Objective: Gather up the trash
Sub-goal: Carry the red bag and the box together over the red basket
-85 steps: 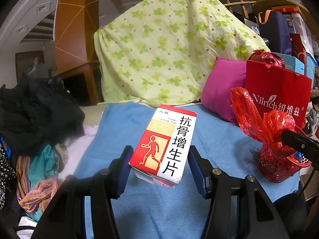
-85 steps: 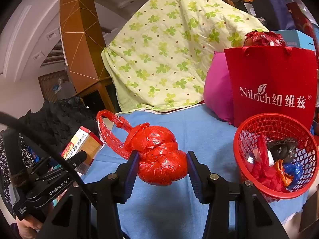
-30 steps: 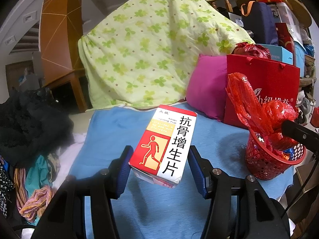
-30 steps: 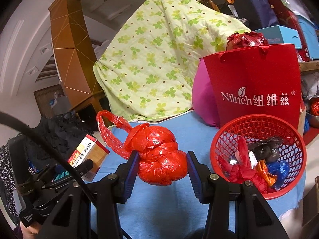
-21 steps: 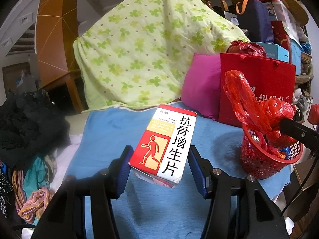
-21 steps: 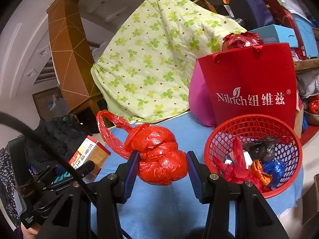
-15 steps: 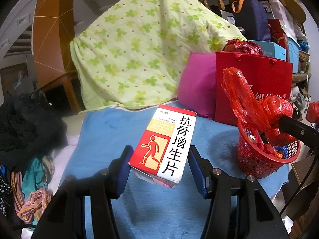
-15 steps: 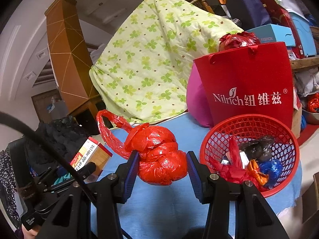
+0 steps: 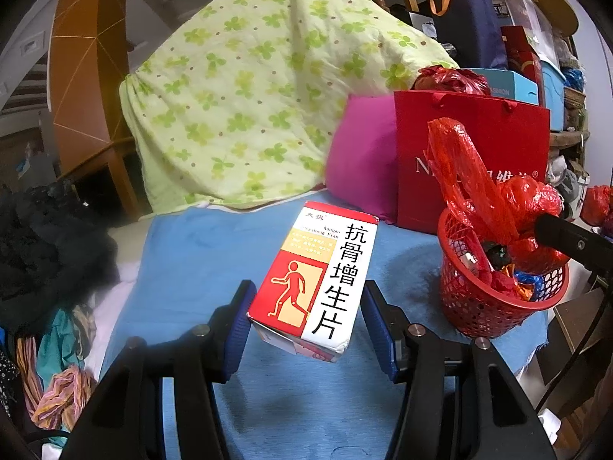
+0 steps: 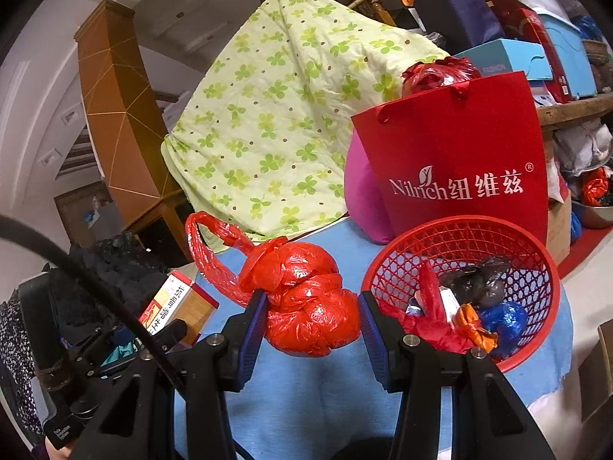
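Dim indoor light, soft shadows, strong fisheye bending, black vignetted corners.

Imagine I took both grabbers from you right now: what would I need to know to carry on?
Left gripper: shut on the medicine box, held above the blue cloth.
Right gripper: shut on the knotted red plastic bag, just left of the red basket.
Basket stands at the cloth's right edge, in front of the red paper bag; it already holds wrappers and small bags.
Done: both pieces picked up and carried near the basket.
Left: drop the red bag in, then the box. Whether more trash lies around I cannot tell.
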Available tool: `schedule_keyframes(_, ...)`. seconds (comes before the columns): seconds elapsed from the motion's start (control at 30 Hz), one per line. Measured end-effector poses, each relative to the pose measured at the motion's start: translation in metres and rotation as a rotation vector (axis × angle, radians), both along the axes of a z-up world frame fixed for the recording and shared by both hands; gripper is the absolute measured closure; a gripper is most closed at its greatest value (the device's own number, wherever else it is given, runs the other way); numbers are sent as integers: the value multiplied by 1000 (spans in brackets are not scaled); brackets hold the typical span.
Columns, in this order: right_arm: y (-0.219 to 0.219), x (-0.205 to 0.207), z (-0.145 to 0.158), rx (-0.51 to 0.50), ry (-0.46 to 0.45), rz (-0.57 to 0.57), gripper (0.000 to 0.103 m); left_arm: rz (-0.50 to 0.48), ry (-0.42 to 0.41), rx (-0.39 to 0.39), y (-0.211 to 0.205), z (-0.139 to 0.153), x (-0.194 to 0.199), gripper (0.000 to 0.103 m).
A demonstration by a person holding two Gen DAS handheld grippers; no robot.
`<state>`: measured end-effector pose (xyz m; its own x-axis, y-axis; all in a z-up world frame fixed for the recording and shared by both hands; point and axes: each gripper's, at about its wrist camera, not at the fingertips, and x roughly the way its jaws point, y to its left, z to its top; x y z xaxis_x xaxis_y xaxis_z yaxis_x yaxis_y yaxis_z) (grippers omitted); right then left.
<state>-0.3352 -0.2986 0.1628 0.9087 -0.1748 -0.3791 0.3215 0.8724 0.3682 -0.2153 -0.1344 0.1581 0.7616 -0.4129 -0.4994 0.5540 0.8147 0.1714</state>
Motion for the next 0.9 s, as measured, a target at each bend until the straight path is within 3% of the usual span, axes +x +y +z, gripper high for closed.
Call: schedule_keyframes(0.9, -36, -26, -9, 63, -15, -75, 52, -88, 11, 52, -44, -7, -18, 45)
